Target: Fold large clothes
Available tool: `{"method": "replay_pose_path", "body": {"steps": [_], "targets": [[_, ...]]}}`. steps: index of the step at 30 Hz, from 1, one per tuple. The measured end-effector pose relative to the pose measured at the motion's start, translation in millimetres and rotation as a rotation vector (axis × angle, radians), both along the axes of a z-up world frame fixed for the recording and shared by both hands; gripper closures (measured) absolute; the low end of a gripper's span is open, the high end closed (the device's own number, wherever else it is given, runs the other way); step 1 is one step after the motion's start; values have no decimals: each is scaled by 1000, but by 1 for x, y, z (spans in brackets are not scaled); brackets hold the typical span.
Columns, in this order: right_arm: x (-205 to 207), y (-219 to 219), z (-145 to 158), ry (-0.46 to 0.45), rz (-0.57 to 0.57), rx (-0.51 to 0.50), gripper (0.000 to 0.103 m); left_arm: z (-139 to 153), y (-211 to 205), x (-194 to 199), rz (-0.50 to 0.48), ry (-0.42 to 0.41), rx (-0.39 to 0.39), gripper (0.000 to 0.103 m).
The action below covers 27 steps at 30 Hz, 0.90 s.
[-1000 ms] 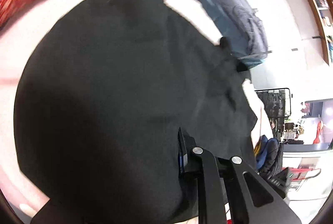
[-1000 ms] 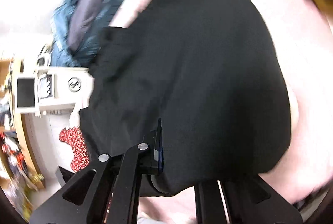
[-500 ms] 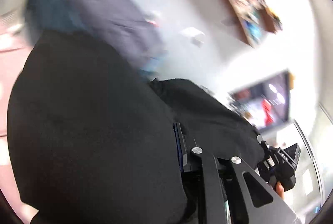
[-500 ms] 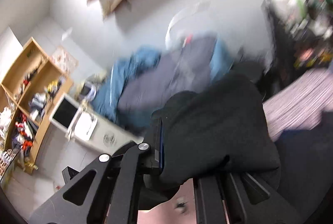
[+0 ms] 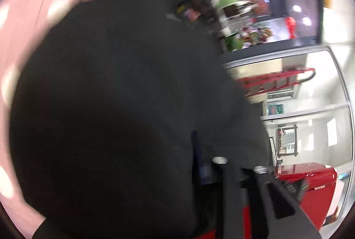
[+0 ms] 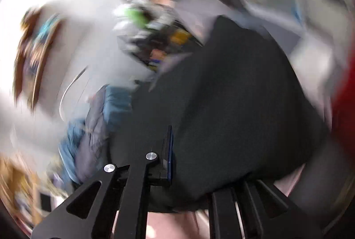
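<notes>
Blurred room behind — black garment (image 6: 233, 105) hangs from both tools.

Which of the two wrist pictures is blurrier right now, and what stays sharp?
Right wrist view: heavy swirling motion blur across the room, only the right gripper is crisp. Left wrist view: milder blur, the black garment fills it, underexposed and featureless.

Background shelves (image 6: 155, 23) motion-blurred, unreadable.

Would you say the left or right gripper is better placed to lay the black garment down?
Left, tentatively: beside the black fabric garment, its view shows the pink surface; the right view is mostly blurred room.
</notes>
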State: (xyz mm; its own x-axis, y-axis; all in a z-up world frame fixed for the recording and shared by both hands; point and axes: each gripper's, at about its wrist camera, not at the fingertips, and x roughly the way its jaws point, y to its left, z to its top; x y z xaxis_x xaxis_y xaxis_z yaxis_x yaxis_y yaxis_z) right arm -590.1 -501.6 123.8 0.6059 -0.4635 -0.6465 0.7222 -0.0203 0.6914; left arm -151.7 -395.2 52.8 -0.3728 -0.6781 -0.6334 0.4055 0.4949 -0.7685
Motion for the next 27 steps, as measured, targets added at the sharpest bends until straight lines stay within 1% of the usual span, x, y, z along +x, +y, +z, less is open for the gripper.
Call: {"method": "replay_pose_path", "body": {"steps": [1,2,4,6,8,11,13,14,15,16,17,18,19,20,21,22,23,24,25,26,27], "targets": [[-11,5,-19,-86,-28,27,94,-7,1,2,8,17,0,58],[-23,12,-38,-202,-70,49,94,-11,1,2,5,26,2,56],[-25,19,-43,-261,-95,24,93,-13,2,4,-20,30,-9,56],[-21,21,-42,-276,-103,6,93,-5,-3,10,-44,4,-14,53],[-18,20,-43,-305,-116,12,93,1,-8,15,-56,-10,-19,51],[-15,21,-41,-294,-111,13,93,7,9,27,-45,-4,-36,47],[-26,18,-44,-312,-119,33,89,8,22,35,-22,10,-46,39],[-26,17,-47,-335,-133,56,85,12,27,40,-8,0,-48,37],[-30,16,-51,-348,-147,69,83,13,38,47,15,-32,-39,31],[-32,19,-50,-352,-158,75,80,12,52,54,24,-37,-42,31],[-31,23,-46,-337,-167,71,77,10,60,61,30,-30,-39,31],[-32,25,-41,-313,-173,60,73,7,69,68,45,-34,-18,31],[-32,30,-34,-268,-183,41,66,1,77,79,80,-67,36,29],[-34,35,-29,-238,-191,31,62,-2,86,88,118,-123,101,26],[-33,41,-25,-206,-203,27,53,-2,94,96,149,-176,149,24],[-33,50,-20,-176,-223,25,51,-2,103,105,169,-212,185,24],[-34,57,-17,-139,-239,32,50,-1,109,110,166,-232,212,24],[-33,64,-11,-70,-254,48,39,3,112,112,144,-256,227,24],[-32,71,-6,21,-267,61,32,7,112,111,121,-286,233,24],[-27,80,2,132,-273,57,32,16,108,105,84,-335,233,24],[-21,88,9,219,-267,50,32,24,101,97,51,-378,232,24]]}}
